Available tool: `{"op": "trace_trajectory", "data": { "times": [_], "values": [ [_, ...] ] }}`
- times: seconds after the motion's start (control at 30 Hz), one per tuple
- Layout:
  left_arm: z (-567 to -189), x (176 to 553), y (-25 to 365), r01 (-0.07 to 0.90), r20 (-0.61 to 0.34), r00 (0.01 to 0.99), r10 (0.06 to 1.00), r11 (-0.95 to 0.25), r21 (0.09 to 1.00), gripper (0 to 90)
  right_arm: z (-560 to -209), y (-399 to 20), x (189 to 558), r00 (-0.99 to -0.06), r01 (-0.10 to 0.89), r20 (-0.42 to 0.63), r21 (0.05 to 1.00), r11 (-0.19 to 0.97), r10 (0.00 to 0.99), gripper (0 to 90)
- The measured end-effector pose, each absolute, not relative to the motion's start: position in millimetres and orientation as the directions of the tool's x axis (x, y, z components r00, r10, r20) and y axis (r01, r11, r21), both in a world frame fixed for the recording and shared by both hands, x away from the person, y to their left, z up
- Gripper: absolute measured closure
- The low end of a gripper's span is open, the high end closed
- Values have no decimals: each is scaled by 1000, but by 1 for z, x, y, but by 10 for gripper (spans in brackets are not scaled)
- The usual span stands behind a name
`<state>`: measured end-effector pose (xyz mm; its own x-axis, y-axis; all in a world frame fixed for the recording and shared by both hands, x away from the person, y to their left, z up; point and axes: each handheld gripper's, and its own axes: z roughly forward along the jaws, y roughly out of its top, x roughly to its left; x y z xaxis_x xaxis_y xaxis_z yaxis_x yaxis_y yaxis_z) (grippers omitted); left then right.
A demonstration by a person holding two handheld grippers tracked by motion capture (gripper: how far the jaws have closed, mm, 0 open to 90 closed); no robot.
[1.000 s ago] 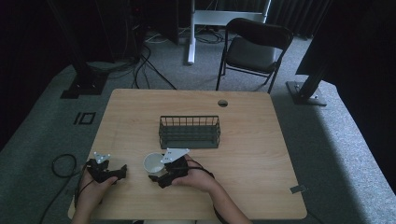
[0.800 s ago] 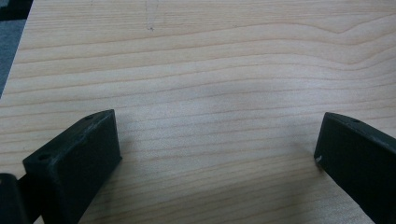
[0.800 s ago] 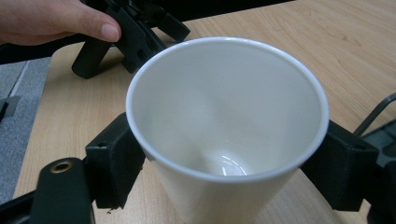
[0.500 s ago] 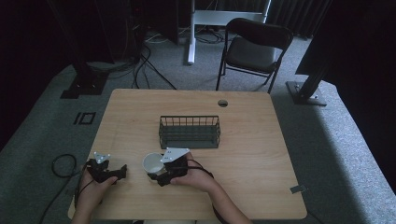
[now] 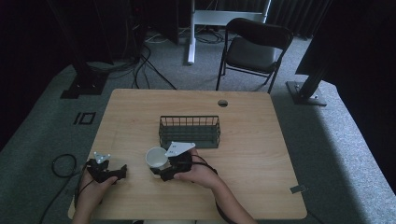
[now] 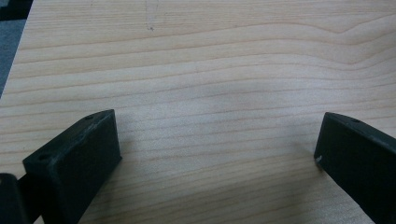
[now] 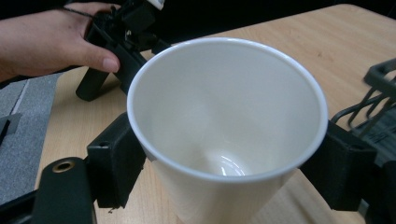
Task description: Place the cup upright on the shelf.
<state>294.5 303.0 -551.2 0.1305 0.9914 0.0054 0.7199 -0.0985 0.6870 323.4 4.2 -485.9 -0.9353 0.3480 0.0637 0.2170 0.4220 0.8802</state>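
Two right tongs (image 7: 224, 168) clamping white cup (image 7: 224, 126), base cut off.

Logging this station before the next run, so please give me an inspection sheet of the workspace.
Surface: light wooden table, bare grain, round hole near the far edge.
Job's things: white paper cup, upright and empty; dark wire basket just beyond it, apparently empty.
Clutter: nothing seen on the table.
Grippers: right gripper has one jaw on each side of the cup, against its wall; left gripper open over bare wood.
Cables: black cable loop on the floor at the left.
Surroundings: black folding chair, grey carpet, dark stands.
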Motion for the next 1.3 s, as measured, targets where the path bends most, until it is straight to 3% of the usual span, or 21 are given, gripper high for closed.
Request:
{"op": "trace_trajectory", "data": {
  "times": [0.63, 1.3],
  "values": [
    [-551, 294, 303, 720, 5, 131, 991, -99, 686, 4, -443, -15, 334, -915, 186, 37, 923, 336, 402, 205],
    [-551, 294, 303, 721, 5, 131, 991, -99, 686, 4, -403, -54, 363, -820, 178, 7, 954, 243, 572, 207]
  ]
}}
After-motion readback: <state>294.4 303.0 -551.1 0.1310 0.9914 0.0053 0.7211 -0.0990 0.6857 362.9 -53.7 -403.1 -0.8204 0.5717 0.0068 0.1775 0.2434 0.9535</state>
